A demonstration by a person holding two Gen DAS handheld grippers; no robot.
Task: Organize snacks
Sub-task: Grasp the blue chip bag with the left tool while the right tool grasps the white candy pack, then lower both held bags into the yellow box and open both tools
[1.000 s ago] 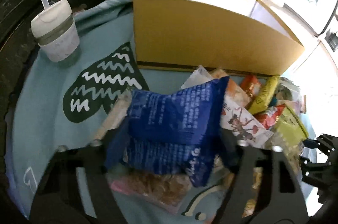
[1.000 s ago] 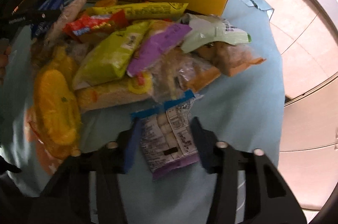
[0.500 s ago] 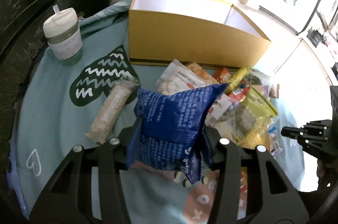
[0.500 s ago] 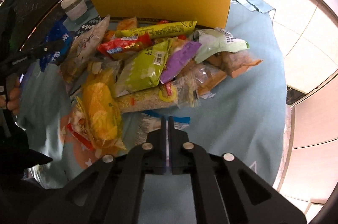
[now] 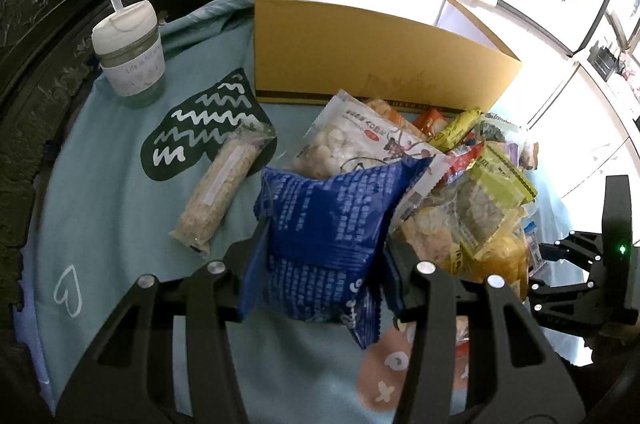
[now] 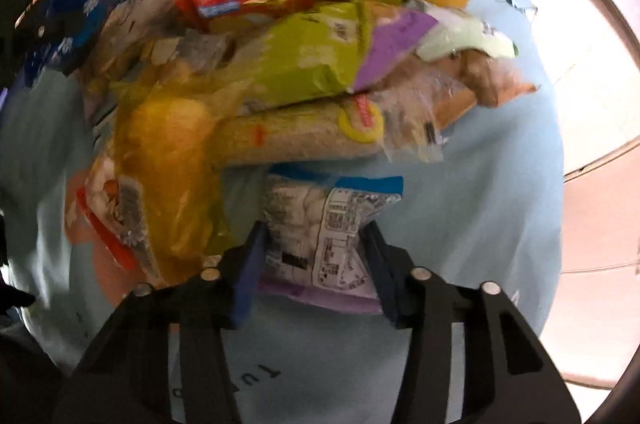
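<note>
My left gripper (image 5: pixel 326 244) is shut on a blue snack packet (image 5: pixel 328 208) and holds it up above the teal cloth (image 5: pixel 100 204). An open yellow box (image 5: pixel 360 56) stands behind, white and bare inside as far as I see. My right gripper (image 6: pixel 314 236) points down at the near edge of the snack pile (image 6: pixel 280 72). Its jaws are opening, and a clear packet with a blue top and purple bottom (image 6: pixel 332 196) lies on the cloth between them. That view is blurred.
A white lidded cup (image 5: pixel 128 56) stands at the back left, with dark carved furniture (image 5: pixel 48 4) behind it. A long oat bar (image 5: pixel 224 192) lies alone left of the pile. The round table's edge drops off on the right (image 6: pixel 560 184).
The left gripper closed tighter on the blue packet and drew back from the box. The right gripper shut above the clear packet, then came down with its jaws apart around it.
</note>
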